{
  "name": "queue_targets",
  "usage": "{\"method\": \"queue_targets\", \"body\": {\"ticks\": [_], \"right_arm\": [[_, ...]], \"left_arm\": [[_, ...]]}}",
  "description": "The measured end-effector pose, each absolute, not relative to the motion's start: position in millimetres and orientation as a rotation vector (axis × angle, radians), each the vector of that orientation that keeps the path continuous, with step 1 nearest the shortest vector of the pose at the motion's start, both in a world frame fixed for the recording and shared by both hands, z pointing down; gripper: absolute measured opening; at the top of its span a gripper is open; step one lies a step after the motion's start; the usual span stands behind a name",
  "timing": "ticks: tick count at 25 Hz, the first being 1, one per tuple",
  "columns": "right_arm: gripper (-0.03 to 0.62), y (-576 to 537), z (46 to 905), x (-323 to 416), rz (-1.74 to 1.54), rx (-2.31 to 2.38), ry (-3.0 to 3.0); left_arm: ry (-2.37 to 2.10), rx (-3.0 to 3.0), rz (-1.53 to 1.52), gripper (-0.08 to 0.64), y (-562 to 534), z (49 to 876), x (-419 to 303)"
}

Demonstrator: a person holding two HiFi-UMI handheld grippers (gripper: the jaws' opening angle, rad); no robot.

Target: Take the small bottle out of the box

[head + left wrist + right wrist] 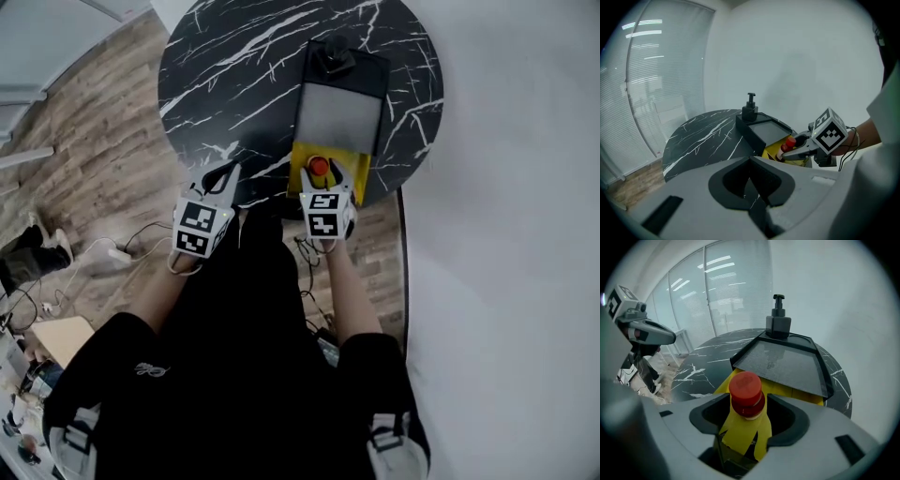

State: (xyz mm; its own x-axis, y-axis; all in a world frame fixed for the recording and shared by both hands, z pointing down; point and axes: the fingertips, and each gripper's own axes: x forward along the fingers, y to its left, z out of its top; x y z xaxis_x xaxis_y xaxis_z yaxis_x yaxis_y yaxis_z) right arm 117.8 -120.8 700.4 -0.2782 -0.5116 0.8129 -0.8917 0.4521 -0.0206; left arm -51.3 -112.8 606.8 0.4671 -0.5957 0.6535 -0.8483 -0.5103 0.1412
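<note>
A small bottle with a red cap (pixel 319 167) (pixel 746 390) stands upright in a yellow box (pixel 300 155) (pixel 740 437) at the near edge of a round black marble table (pixel 234 84). My right gripper (pixel 320 174) (pixel 747 401) is open, one jaw on each side of the bottle's cap, with dark gaps showing beside it. The left gripper view shows the bottle (pixel 789 142) between those jaws from the side. My left gripper (pixel 223 173) (pixel 751 160) hangs over the table's near left edge, its tips together and nothing in it.
A flat black case (pixel 339 117) (pixel 787 364) lies just behind the yellow box, with a black pump dispenser (pixel 333 58) (pixel 778 319) at its far end. White wall runs along the right. Cables (pixel 122 248) lie on the wooden floor at the left.
</note>
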Motion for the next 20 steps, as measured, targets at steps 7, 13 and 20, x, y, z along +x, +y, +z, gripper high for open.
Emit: {"method": "queue_targets", "body": {"ticks": [7,13,20], "right_arm": [[0.213,-127,705,116,0.617,1.160,-1.917],[0.212,-125,703,114,0.621,1.154,-1.909],[0.210,-126,678,107,0.590,1.223,-1.944]], "left_arm": [[-1.223,2.253,0.746,-0.002,-115,606,-61],[-1.215,2.261,0.738,-0.002,-115,603,-67],[-1.145,2.328,0.742,-0.002,-124,597,-62]]}}
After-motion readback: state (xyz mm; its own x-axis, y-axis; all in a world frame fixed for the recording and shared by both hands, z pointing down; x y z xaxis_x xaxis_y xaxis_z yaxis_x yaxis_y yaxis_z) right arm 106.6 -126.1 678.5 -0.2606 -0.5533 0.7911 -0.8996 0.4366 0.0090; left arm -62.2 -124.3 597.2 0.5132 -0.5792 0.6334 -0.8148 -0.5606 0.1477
